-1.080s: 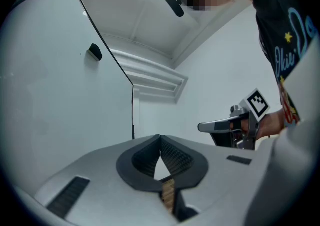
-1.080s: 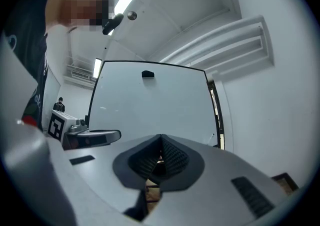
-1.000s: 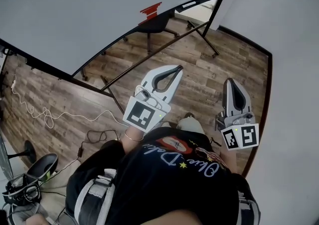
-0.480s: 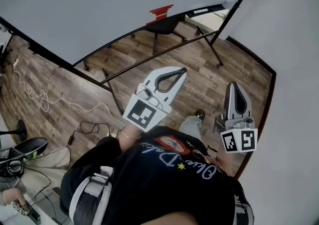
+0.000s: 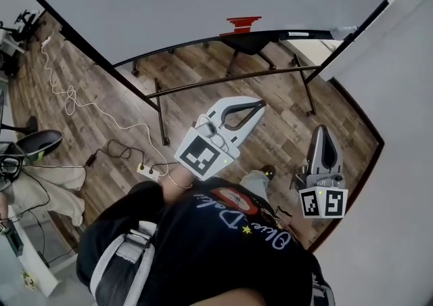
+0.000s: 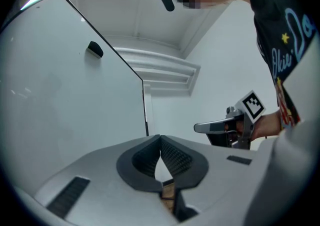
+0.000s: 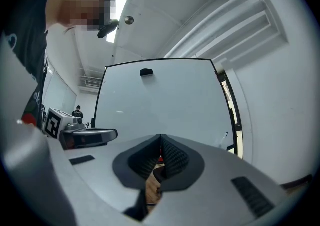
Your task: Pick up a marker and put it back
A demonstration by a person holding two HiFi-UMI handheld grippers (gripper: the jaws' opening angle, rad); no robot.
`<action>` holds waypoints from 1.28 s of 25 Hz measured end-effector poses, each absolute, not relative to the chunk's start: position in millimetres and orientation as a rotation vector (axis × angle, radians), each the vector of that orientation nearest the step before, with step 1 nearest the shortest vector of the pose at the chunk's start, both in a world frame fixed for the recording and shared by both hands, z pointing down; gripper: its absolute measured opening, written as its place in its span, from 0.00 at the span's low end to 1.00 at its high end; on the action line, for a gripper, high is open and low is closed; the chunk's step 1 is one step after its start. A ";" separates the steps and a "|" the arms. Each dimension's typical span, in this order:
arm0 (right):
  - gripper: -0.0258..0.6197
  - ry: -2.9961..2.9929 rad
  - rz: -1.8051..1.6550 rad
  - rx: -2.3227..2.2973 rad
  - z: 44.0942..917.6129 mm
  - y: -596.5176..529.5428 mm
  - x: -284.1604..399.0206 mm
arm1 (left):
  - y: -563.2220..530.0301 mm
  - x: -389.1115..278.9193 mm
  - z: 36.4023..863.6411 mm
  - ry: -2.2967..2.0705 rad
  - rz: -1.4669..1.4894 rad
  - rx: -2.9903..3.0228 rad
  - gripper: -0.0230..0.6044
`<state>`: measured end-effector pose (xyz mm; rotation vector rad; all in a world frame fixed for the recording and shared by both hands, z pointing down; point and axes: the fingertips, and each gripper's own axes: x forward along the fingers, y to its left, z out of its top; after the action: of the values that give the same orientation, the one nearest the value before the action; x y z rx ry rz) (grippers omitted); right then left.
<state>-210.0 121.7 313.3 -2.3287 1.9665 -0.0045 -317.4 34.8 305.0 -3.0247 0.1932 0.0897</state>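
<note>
A big whiteboard (image 5: 203,0) on a black stand fills the top of the head view. A red object (image 5: 242,24) and a pale marker (image 5: 295,32) sit on its bottom ledge. My left gripper (image 5: 260,103) is held at waist height, pointing toward the board, shut and empty. To its right, my right gripper (image 5: 322,128) is also shut and empty. In the left gripper view the left gripper (image 6: 160,137) has its pads meeting, and the right gripper (image 6: 227,127) shows beside it. In the right gripper view the right gripper (image 7: 161,137) faces the whiteboard (image 7: 160,100).
The stand's black legs and crossbar (image 5: 160,118) rest on the wood floor ahead of me. A white cable (image 5: 74,101) and a power strip (image 5: 150,170) lie at the left. A white wall (image 5: 399,128) closes the right side. A small black object (image 7: 146,72) sticks on the board.
The head view has swung, so the board, its ledge and the red object sit further right and lower. Both grippers stay shut and keep about the same place before my body.
</note>
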 end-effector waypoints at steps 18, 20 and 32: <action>0.04 2.135 -0.032 -2.166 326.1 99.8 -158.8 | 30.0 -278.0 308.8 0.420 0.058 -2.980 0.04; 0.04 2.145 -0.035 -2.155 327.8 98.6 -154.1 | 29.7 -274.2 309.5 0.434 0.055 -2.975 0.04; 0.04 2.197 -0.048 -2.080 334.3 92.5 -123.3 | 32.4 -247.7 312.6 0.512 0.028 -2.957 0.04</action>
<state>-123.3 92.5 334.3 -2.0801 2.1974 -0.0475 -247.7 32.4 312.6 -2.9570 0.5120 0.0275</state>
